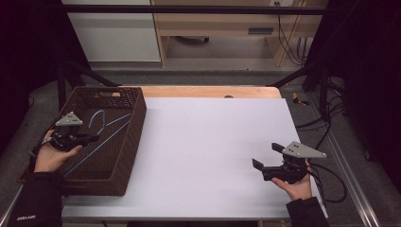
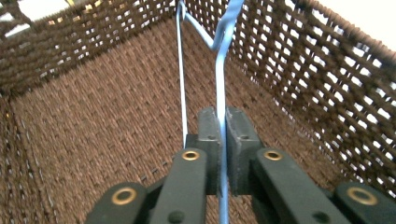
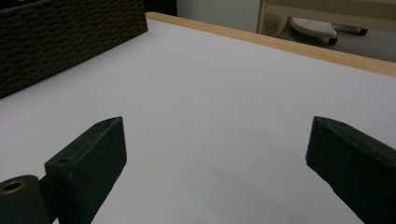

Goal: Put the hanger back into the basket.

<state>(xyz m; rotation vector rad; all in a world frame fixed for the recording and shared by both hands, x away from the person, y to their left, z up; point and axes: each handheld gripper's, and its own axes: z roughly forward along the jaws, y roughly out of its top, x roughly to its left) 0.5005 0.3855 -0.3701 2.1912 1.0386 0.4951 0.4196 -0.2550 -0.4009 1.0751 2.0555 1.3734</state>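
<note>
A brown woven basket [image 1: 136, 124] stands at the table's left end, and a light blue wire hanger [image 1: 112, 123] lies slanted inside it. My left gripper [image 1: 93, 138] reaches into the basket from its left rim. In the left gripper view its jaws [image 2: 223, 117] are shut on one wire of the hanger [image 2: 219, 70], low over the basket's woven floor [image 2: 102, 126]. My right gripper [image 1: 267, 156] hovers over the white table top [image 1: 208, 137] at the right, near the front. Its jaws [image 3: 215, 140] stand wide open with nothing between them.
The basket's side wall [image 3: 60, 42] lies far left of the right gripper. A bare wooden strip [image 1: 208, 91] runs along the table's far edge. Black cables [image 1: 326, 127] hang off the right side. Wooden furniture [image 1: 222, 28] stands beyond the table.
</note>
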